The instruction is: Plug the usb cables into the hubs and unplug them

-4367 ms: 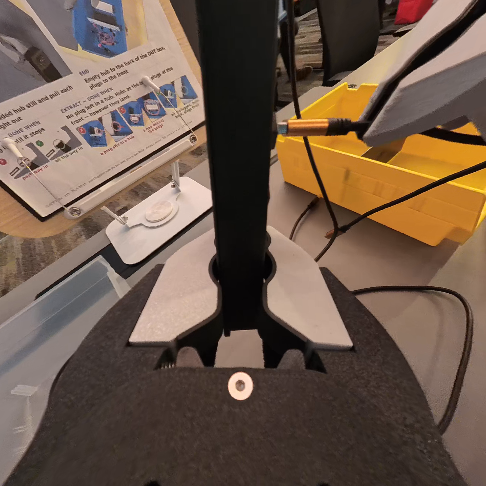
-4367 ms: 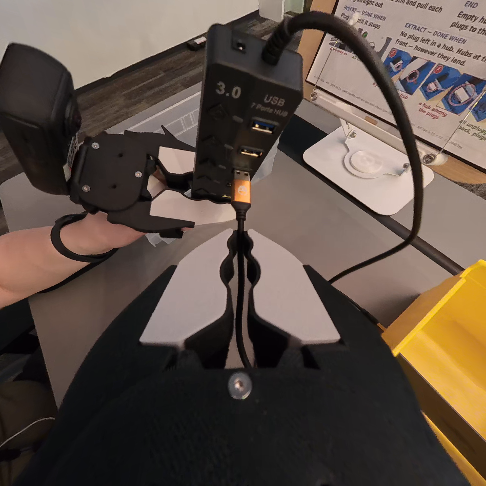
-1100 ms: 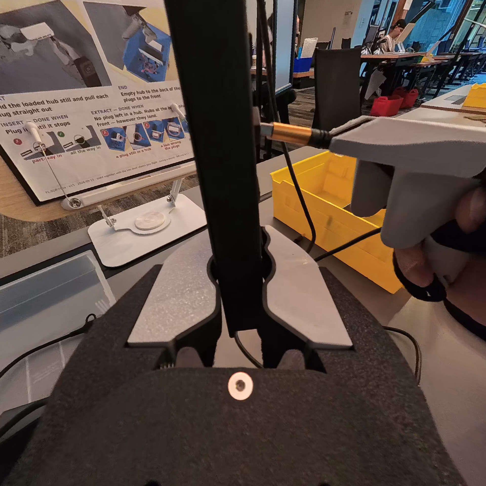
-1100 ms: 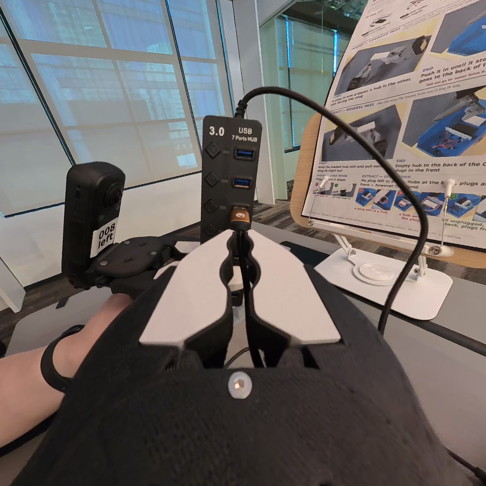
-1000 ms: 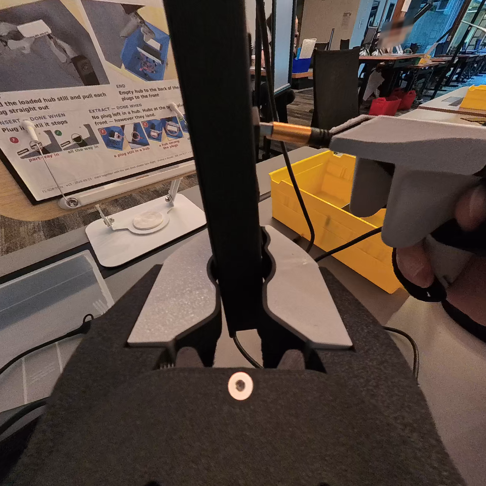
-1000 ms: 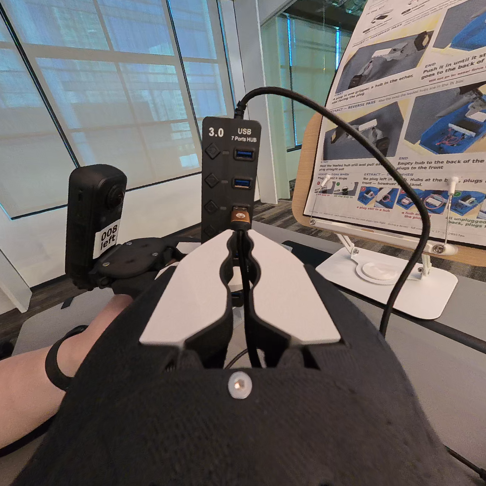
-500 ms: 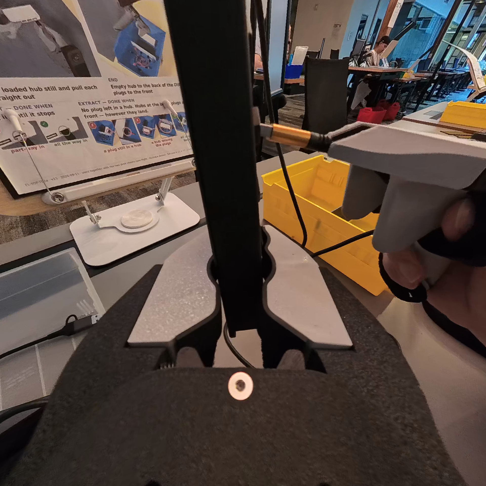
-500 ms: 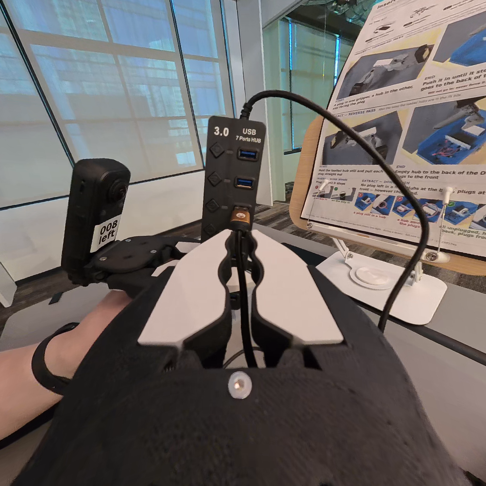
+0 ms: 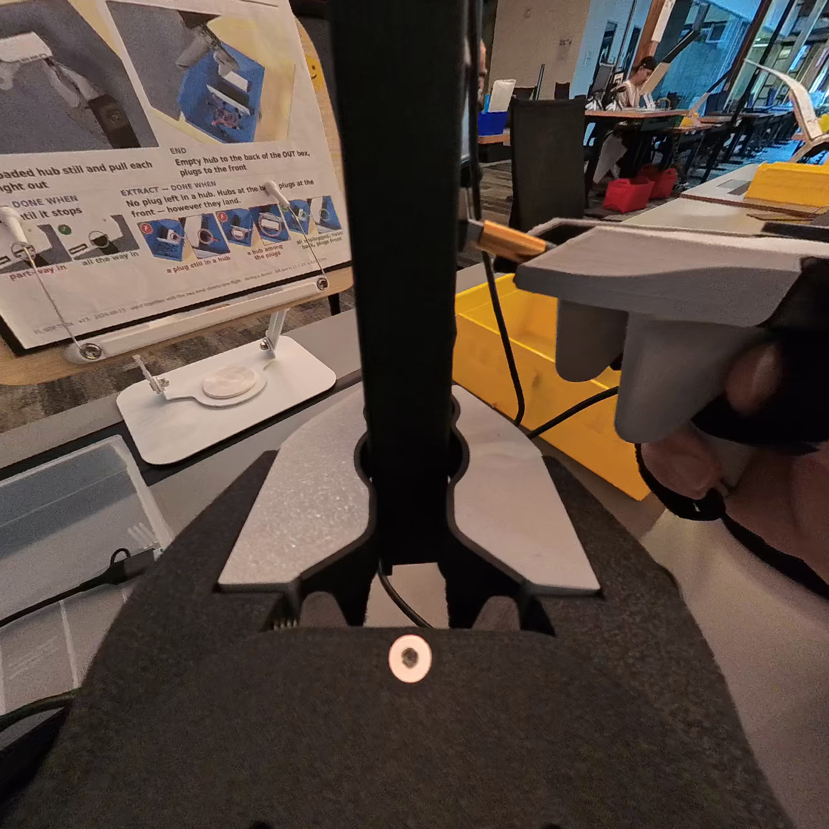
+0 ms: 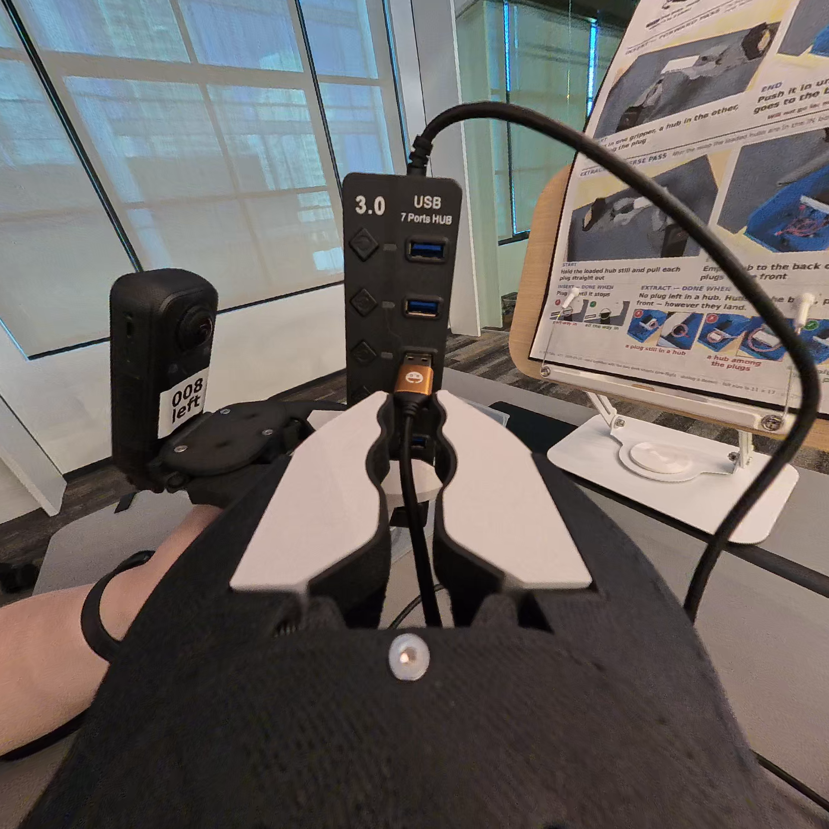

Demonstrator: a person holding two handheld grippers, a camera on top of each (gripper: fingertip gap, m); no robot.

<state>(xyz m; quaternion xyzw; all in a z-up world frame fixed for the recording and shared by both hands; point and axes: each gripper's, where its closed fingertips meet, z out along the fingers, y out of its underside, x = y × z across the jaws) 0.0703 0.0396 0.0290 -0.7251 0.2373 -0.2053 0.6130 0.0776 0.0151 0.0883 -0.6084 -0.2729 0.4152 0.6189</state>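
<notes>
Right wrist view: right gripper (image 10: 410, 406) clamps orange plug (image 10: 412, 377) at hub (image 10: 399, 287); document stand (image 10: 673, 475) beside.

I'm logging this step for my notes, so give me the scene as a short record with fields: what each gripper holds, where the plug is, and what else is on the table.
left gripper: jaws shut on the black USB hub, held upright
right gripper: jaws shut on the cable behind the orange USB plug
plug position: metal tip at the hub's third port from the top, partly in
upper two ports: empty
table: yellow bin, instruction sheet on a white stand
</notes>
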